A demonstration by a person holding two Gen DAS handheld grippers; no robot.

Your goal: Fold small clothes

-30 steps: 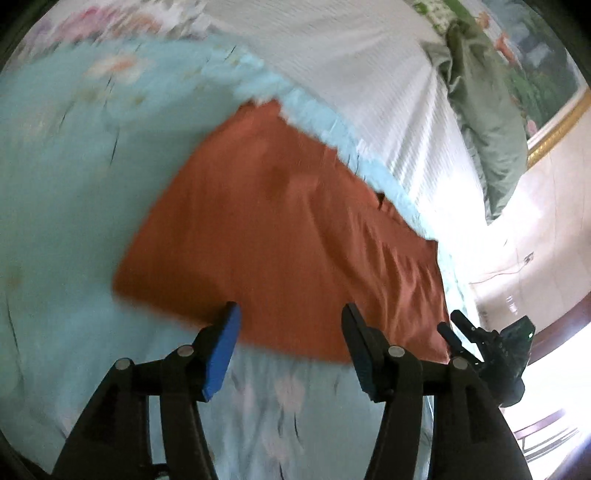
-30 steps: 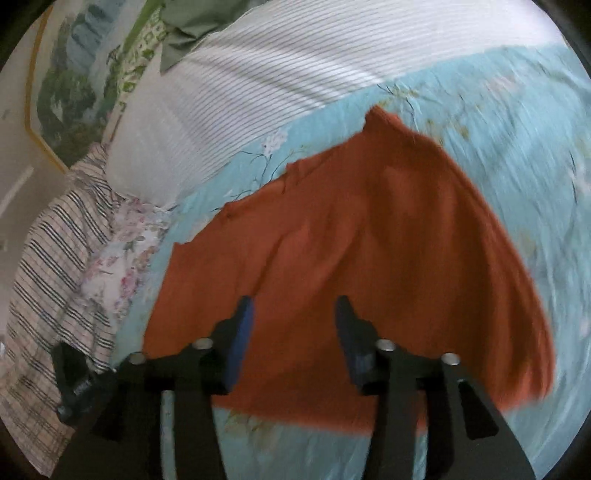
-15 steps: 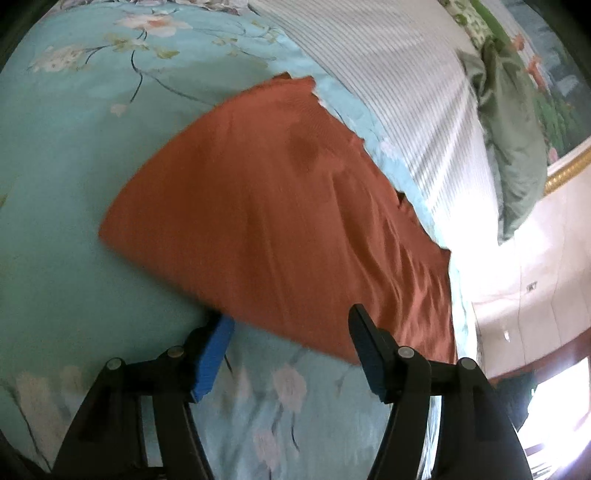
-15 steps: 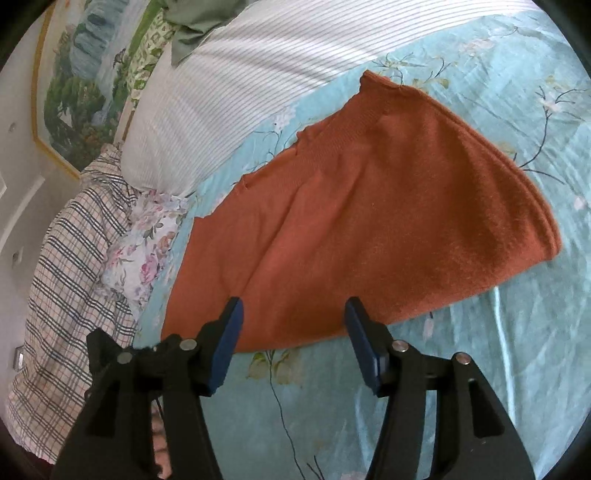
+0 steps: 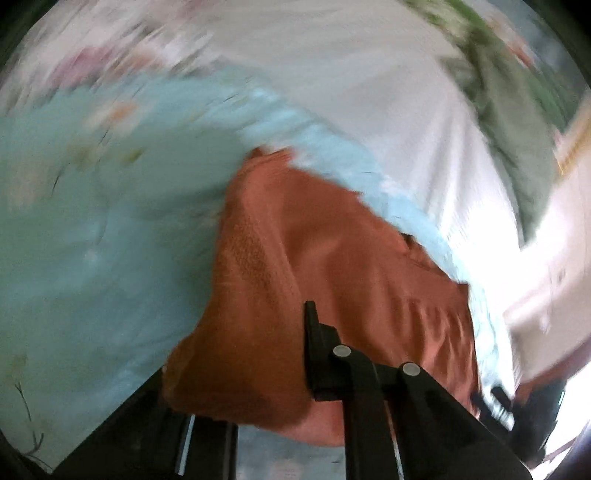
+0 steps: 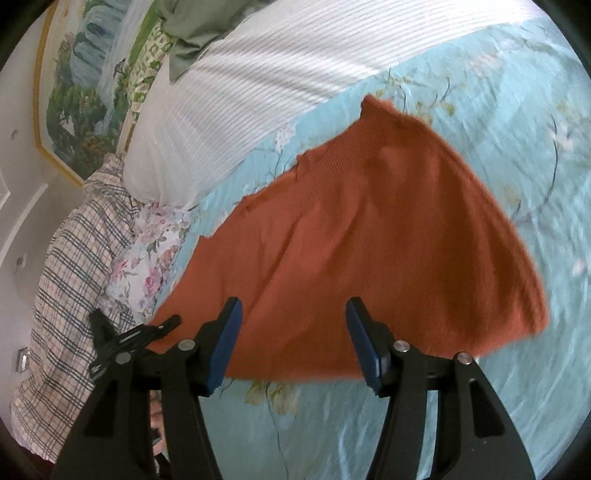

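Observation:
An orange knit garment point(image 6: 369, 236) lies spread on the pale blue floral bedspread point(image 6: 480, 387). In the blurred left wrist view its near edge point(image 5: 258, 332) is raised and drapes over one finger of my left gripper point(image 5: 291, 328). That gripper's jaws are closing with the cloth pinched between them, and only the right finger point(image 5: 314, 332) shows. From the right wrist view the left gripper point(image 6: 147, 332) sits at the garment's left corner. My right gripper point(image 6: 294, 310) is open just above the garment's near hem, with nothing between its blue pads.
A white ribbed cover point(image 6: 277, 85) lies across the bed behind the garment, with a green cloth point(image 6: 195, 33) on it. A plaid cloth point(image 6: 66, 258) and a floral cloth point(image 6: 147, 258) lie at the left. A landscape painting point(image 6: 85, 92) hangs on the wall.
My left gripper went from wide open at the garment's near edge to closed on it, and the edge has come up off the bedspread. The right gripper stays open at the hem.

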